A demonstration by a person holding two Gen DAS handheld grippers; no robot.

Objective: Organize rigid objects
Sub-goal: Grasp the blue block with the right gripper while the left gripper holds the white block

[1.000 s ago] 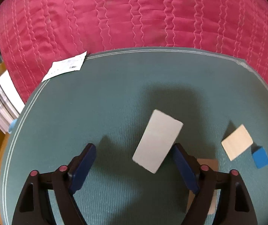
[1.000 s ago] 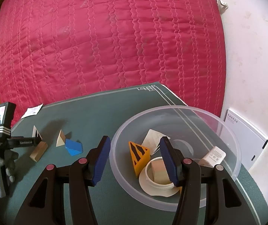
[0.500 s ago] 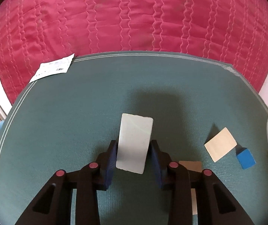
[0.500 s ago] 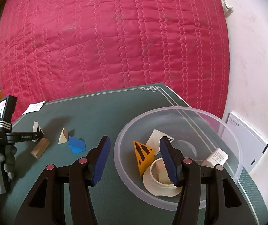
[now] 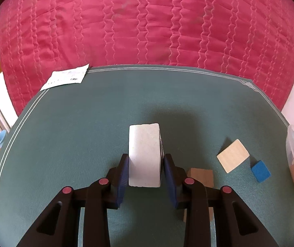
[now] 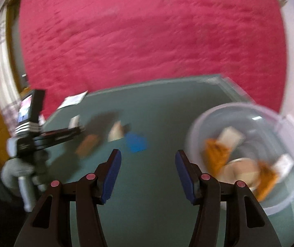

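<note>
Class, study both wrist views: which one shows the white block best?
The left wrist view: the white block sits sharp and central, clamped by the left gripper. The right wrist view is blurred and shows it only as a small pale smudge.

Green mat [image 5: 85, 133] is covering the table, carrying: pale wooden tile [image 5: 233, 155], blue block [image 5: 260, 171], brown block [image 5: 201, 177], clear bowl [image 6: 291, 135], paper slip [image 5: 65, 77] at upper left.

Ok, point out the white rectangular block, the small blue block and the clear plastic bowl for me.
White rectangular block [image 5: 144, 154], left wrist view, middle of its top face.
Small blue block [image 5: 260, 171], left wrist view, centre of its upper face.
Clear plastic bowl [image 6: 256, 111], right wrist view, far inner wall below the rim.
</note>
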